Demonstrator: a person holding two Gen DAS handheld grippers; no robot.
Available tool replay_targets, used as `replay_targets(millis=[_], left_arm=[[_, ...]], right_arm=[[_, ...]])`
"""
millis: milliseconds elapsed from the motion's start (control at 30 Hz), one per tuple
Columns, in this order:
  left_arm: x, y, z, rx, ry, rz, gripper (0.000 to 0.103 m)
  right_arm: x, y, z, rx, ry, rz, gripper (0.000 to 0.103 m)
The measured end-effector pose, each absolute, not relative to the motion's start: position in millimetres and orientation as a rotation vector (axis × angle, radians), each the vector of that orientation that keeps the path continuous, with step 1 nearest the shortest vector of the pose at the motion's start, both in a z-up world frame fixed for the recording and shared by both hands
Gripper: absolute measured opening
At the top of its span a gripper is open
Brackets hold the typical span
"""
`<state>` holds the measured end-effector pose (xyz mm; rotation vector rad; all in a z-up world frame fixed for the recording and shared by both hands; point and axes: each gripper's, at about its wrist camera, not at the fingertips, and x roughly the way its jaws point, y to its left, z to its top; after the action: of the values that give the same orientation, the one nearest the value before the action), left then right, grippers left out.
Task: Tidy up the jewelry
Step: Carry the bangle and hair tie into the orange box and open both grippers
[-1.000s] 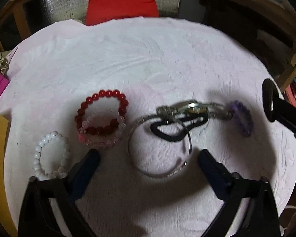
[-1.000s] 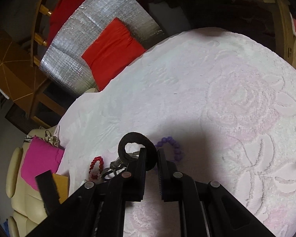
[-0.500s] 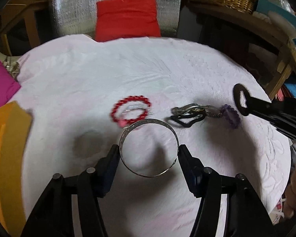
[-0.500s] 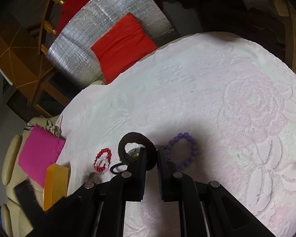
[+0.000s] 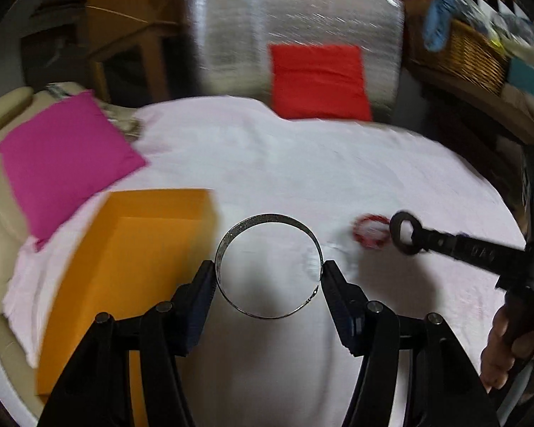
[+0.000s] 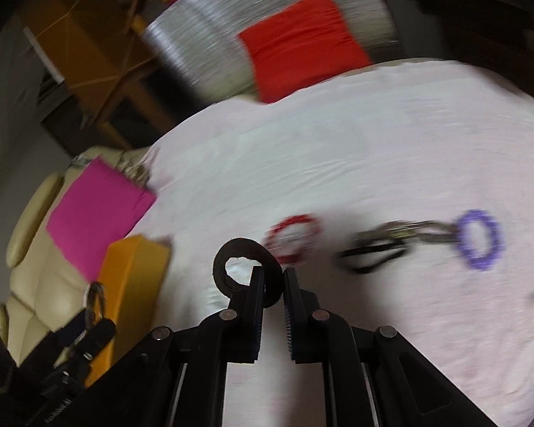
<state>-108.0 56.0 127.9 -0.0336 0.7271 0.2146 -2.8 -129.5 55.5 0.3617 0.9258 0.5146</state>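
My left gripper point(image 5: 268, 274) is shut on a silver bangle point(image 5: 263, 220) and holds it above the pink cloth, just right of an orange box point(image 5: 124, 267). My right gripper point(image 6: 271, 277) is shut on a dark ring-shaped hair tie point(image 6: 231, 249); it also shows in the left wrist view point(image 5: 414, 236) with the hair tie point(image 5: 395, 227). On the cloth lie a red bead bracelet point(image 6: 277, 233), a metal watch point(image 6: 398, 231) over a black hair tie point(image 6: 370, 252), and a purple bead bracelet point(image 6: 493, 238).
The round table carries a pale pink cloth point(image 5: 302, 163). A magenta cushion point(image 5: 57, 156) lies on a cream seat at the left. A red cushion point(image 5: 317, 82) on a silver-covered chair stands behind. A wicker basket point(image 5: 459, 49) sits at the back right.
My left gripper has lifted the silver bangle and carried it left toward the orange box. My right gripper, holding the dark hair tie, has swung left too. Both views are motion-blurred.
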Motion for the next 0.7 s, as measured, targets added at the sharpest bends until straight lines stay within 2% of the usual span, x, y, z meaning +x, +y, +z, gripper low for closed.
replay_targets(millis=[333,600,700], left_arm=[[-157,179,118,-0.099,0.784,0.480,0.062],[-176,210,94,-0.111,0.869,0.557,0.063],[-180,205,91,-0.104,0.889,0.573,0.064]], right_arm=[[-41,21,72,0.274,0.885,0.832,0.012],[-61,85,62,0.219,0.906,0.940,0.012],[-62,94,59,0.230,0.908,0.949,0.016]])
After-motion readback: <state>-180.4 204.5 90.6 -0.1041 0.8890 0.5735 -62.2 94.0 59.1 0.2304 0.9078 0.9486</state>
